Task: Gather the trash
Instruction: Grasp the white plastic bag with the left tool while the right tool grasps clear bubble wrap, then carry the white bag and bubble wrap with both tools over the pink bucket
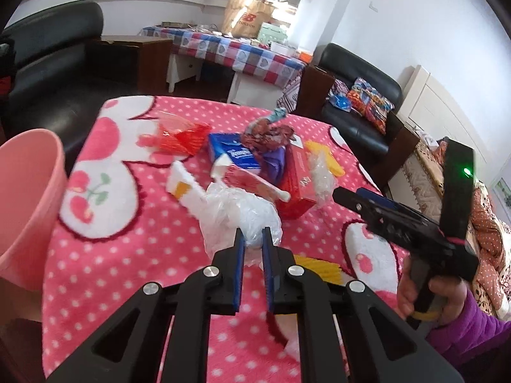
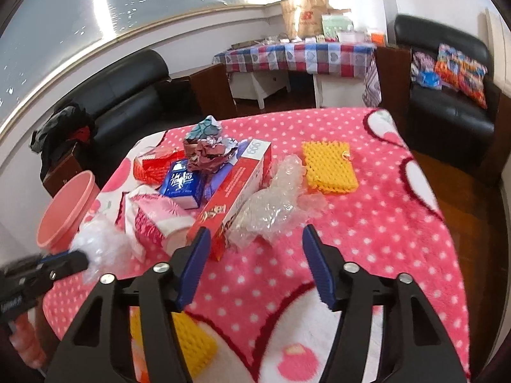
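Observation:
On the pink dotted blanket (image 1: 127,255) lies a heap of trash. My left gripper (image 1: 252,236) is shut on a crumpled clear plastic bag (image 1: 236,214); the right wrist view shows that bag (image 2: 99,245) at the left gripper's tip (image 2: 80,258). My right gripper (image 2: 255,233) stands open, with a wad of clear bubble wrap (image 2: 271,204) just ahead between its fingers, untouched. Beside the wad lie a long red box (image 2: 236,188), a blue tissue pack (image 2: 182,182), crumpled foil wrappers (image 2: 207,150) and a yellow foam net (image 2: 329,169). A pink bin (image 1: 25,207) stands at the blanket's left edge.
A red mesh net (image 1: 182,137) and a pink-and-white packet (image 2: 153,220) lie in the heap. A second yellow foam net (image 2: 191,341) lies under my right gripper. Black sofas (image 2: 127,95) and a checked-cloth table (image 2: 300,57) stand beyond. A hand in a purple sleeve (image 1: 472,328) holds the right gripper.

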{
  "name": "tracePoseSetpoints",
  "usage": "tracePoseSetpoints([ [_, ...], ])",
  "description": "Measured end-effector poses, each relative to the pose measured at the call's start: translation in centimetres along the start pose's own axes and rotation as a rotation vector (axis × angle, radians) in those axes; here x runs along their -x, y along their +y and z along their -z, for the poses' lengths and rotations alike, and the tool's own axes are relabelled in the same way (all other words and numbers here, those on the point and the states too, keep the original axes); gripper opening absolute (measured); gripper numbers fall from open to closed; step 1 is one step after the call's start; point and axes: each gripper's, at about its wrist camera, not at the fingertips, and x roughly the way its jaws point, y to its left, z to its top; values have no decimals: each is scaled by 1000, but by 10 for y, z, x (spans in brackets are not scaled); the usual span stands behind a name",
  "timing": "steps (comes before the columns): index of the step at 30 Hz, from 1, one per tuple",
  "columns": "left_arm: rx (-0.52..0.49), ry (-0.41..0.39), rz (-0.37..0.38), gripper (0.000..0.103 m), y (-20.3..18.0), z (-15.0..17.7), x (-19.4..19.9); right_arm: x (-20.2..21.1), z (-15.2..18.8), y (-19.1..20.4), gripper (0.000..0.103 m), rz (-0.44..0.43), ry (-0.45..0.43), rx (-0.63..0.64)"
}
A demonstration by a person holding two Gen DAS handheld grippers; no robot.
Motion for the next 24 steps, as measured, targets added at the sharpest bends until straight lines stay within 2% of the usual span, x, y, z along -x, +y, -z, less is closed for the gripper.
tracePoseSetpoints([
  [6,20,-14,-5,10,9,2,10,-22,-4,1,41,-9,68,-71],
  [11,38,-22,0,10,17,3,13,-30,0,-4,21,-13,105,-115],
  [12,41,-23,1,10,18,3,14,-29,1,-4,11,-13,107,-118],
  [19,41,-39,14,10,21,2,22,-11,4,-6,9,8,89,-112],
  [24,30,-68,1,10,22,2,31,12,1,3,8,17,31,-68],
])
